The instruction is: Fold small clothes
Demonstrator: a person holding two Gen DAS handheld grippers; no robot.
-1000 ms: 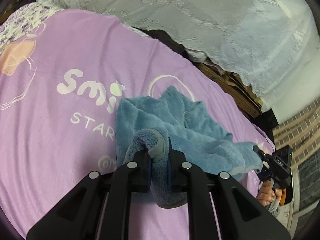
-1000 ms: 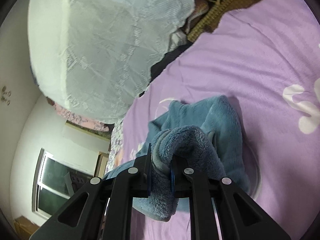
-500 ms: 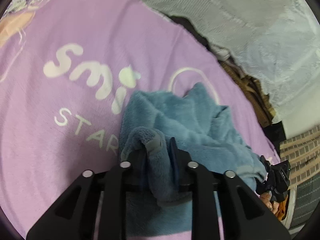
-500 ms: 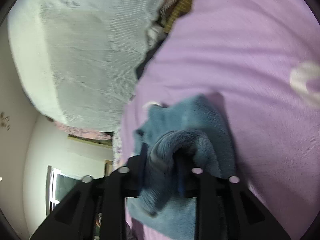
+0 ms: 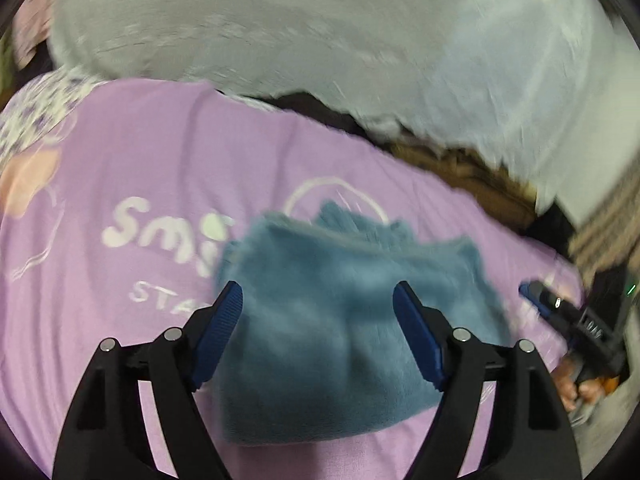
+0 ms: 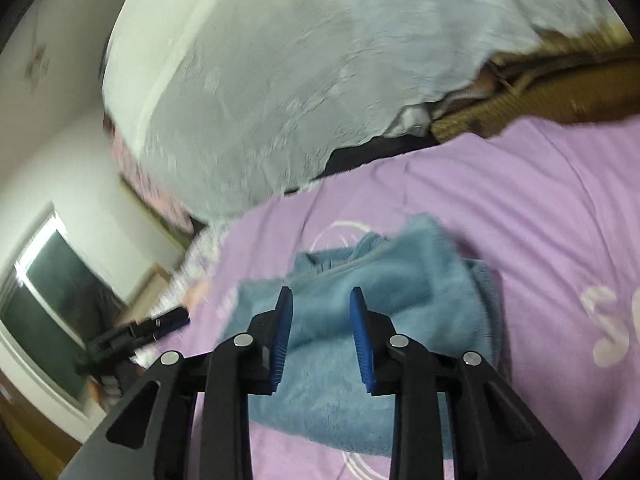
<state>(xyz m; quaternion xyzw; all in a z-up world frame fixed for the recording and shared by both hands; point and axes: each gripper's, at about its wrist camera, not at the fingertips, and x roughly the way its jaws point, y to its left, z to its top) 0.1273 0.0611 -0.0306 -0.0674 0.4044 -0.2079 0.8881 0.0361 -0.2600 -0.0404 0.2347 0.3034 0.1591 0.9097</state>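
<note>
Blue fleece garment (image 5: pixel 332 320) folded on purple sheet (image 5: pixel 120 160), both grippers' jaws spread, empty, above it.

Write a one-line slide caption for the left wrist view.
Left tongs open above a folded blue fleece on a purple sheet, with the right tongs at the frame's right edge.

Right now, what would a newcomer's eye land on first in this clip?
The fluffy blue garment, folded into a bundle, lies on the purple bedsheet at centre. The left gripper and right gripper both hang open over it, gripping nothing. A white lace cover fills the background.
</note>
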